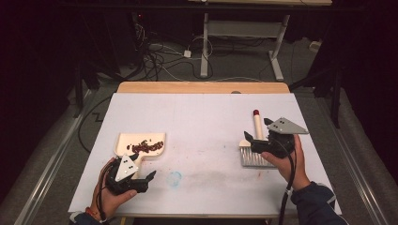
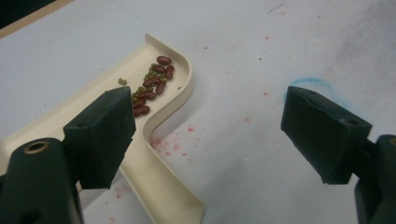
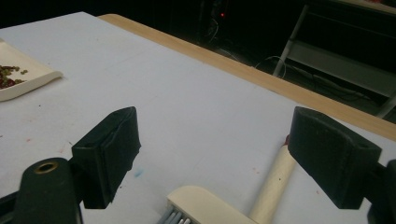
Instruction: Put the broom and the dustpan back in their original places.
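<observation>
Left tool (image 1: pixel 141 176) wide open, empty, beside dustpan (image 1: pixel 141 143) handle at table's (image 1: pixel 202 117) left. Beans (image 1: pixel 146 147) already in pan. Right tool (image 1: pixel 256 140) wide open above brush (image 1: pixel 256 150), table's right. Likely sweep finished, both released; next: withdraw without nudging pan.

A dustpan (image 1: pixel 136 143) lies on the left part of the table (image 1: pixel 202 117), and beans (image 1: pixel 146 146) sit in it. A small brush (image 1: pixel 256 145) lies on the right part, well apart from the dustpan, with its handle pointing to the far side. The left gripper (image 1: pixel 141 180) is just in front of the dustpan, and the right gripper (image 1: pixel 256 140) is over the brush.
</observation>
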Demonstrator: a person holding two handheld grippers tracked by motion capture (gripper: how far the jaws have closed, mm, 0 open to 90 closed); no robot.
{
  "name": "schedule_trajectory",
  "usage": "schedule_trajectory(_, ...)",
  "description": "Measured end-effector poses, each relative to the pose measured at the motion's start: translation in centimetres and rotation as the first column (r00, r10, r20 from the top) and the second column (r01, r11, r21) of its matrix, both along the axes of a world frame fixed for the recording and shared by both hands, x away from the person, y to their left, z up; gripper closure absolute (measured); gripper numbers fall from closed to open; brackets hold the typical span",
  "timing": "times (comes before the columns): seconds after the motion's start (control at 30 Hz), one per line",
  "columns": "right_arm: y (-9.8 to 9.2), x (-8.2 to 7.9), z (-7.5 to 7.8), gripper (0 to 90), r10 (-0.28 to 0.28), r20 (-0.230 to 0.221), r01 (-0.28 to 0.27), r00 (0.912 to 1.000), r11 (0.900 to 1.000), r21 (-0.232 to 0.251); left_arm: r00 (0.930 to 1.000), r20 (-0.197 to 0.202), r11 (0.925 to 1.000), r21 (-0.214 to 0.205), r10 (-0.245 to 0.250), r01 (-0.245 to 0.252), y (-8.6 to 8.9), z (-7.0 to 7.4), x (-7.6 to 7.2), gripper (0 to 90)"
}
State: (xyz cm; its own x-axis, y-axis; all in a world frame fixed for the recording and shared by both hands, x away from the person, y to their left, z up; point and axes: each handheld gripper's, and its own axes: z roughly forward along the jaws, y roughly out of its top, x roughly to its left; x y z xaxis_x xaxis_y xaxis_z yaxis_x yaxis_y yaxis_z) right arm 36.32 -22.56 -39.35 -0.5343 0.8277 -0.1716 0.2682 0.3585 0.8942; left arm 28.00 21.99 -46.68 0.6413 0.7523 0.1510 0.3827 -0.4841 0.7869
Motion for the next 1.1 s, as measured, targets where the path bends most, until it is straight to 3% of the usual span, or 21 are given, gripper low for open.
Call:
schedule_trajectory(0.6,0.3,-2.1,0.3,16.9,0.033,0.021,-0.032,0.9992,0.9993,-0.021,0.9999,0.002,0.9999,0.011,-0.013,0.013,-0.2,0.0,-0.2,17.4)
schedule_trajectory(1.1,-0.4,-3.5,0.0,16.9,0.049,0.032,-0.048,0.9983,0.9984,-0.03,0.9997,0.0,0.9995,0.019,-0.026,0.026,-0.6,0.0,-0.3,17.5)
